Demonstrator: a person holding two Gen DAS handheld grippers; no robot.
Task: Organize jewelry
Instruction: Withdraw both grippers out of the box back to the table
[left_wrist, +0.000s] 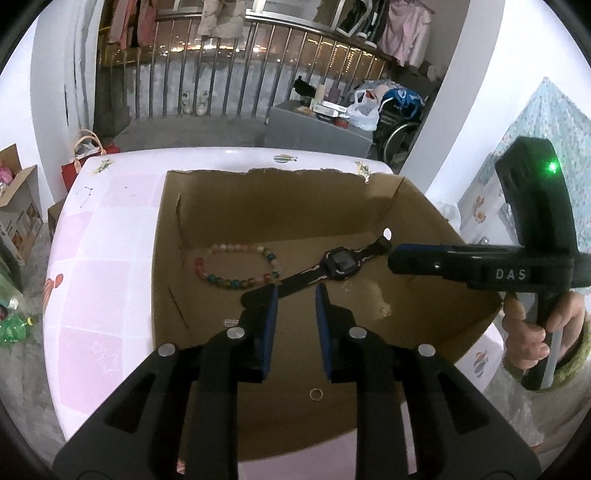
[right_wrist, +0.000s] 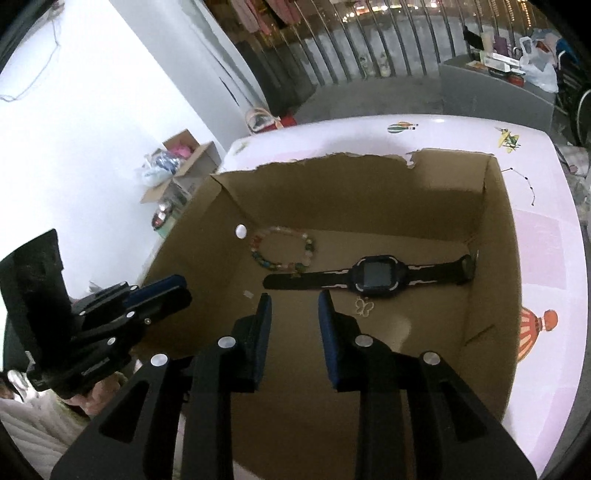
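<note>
An open cardboard box stands on the pink table. Inside lie a coloured bead bracelet, a black smartwatch, a small gold ring and a thin butterfly pendant. My left gripper is open and empty, over the box near the watch strap. My right gripper is open and empty, just short of the watch. It also reaches in from the right in the left wrist view. A thin necklace lies on the table outside the box.
The pink table carries cartoon stickers. Cardboard boxes and bags sit on the floor to the left. A grey cabinet with clutter and a railing stand behind the table.
</note>
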